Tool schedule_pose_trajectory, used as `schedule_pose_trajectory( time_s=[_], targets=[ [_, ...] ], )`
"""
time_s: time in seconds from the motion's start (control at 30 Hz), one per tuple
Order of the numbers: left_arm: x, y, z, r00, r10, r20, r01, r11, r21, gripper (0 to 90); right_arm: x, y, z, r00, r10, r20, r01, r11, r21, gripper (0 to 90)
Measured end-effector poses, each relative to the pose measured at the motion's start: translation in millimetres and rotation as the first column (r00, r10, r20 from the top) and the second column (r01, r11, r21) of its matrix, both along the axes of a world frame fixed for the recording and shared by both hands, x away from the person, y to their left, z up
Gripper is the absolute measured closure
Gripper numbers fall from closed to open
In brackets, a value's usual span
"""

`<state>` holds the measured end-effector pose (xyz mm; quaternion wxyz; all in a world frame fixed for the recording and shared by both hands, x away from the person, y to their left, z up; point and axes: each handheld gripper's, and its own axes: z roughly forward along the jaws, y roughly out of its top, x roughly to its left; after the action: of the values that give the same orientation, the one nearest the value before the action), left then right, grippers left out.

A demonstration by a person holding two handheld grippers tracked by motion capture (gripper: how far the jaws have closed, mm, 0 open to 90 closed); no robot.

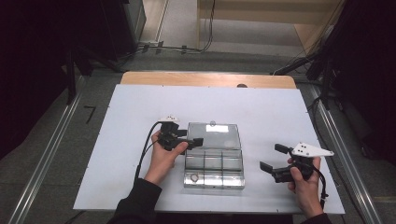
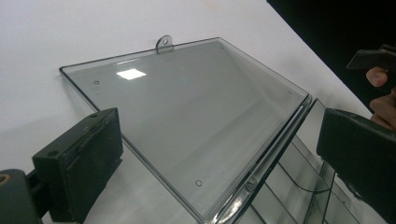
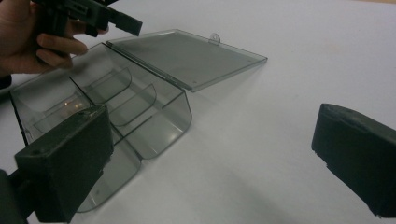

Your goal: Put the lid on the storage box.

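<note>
Hovering L gripper (image 1: 194, 138) gaping over clear box (image 1: 214, 173) lid (image 1: 214, 136); R gripper (image 1: 273, 157) gaping, apart.

Box (image 1: 214, 164): lies open mid-tabletop (image 1: 140, 107), the one obstacle; its dividers split the tray into small compartments.
Lid (image 1: 214, 136): folded flat behind the tray, low enough that I can pass over it.
My left hand-held gripper (image 1: 198, 141): over the lid's left edge, jaws apart, blocking that side of the box.
My right hand-held gripper (image 1: 273, 157): near the box's right side, jaws apart, bare tabletop between them.
Far tabletop: bare and open behind the lid.
Left and right margins: bare.
</note>
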<state>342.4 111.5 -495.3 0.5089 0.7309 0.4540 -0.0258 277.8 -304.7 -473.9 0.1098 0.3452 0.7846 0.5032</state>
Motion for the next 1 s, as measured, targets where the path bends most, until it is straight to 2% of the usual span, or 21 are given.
schedule_pose_trajectory(
  time_s=[0.3,0.5,0.73,1.0],
  targets=[
    [0.6,0.7,-4.0,0.9999,0.006,-0.012,-0.007,1.0000,-0.004,0.5,12.4,18.2,6.3,0.9994,0.032,-0.012,-0.032,0.999,0.017,0.0],
    [0.6,1.5,-4.7,0.9998,0.018,-0.009,-0.018,0.9998,-0.008,0.8,21.9,28.6,8.4,0.9994,0.029,-0.018,-0.029,1.000,-0.004,0.0],
    [1.9,1.2,-5.9,0.9996,0.025,-0.012,-0.025,0.9996,-0.009,1.4,34.1,41.6,8.1,0.9989,0.038,-0.028,-0.038,0.999,-0.006,0.0],
    [3.8,-1.5,-9.4,0.9992,0.032,-0.023,-0.032,0.9995,-0.008,1.5,48.7,55.1,4.3,0.9950,0.041,-0.091,-0.038,0.999,0.028,0.0]
  ],
)
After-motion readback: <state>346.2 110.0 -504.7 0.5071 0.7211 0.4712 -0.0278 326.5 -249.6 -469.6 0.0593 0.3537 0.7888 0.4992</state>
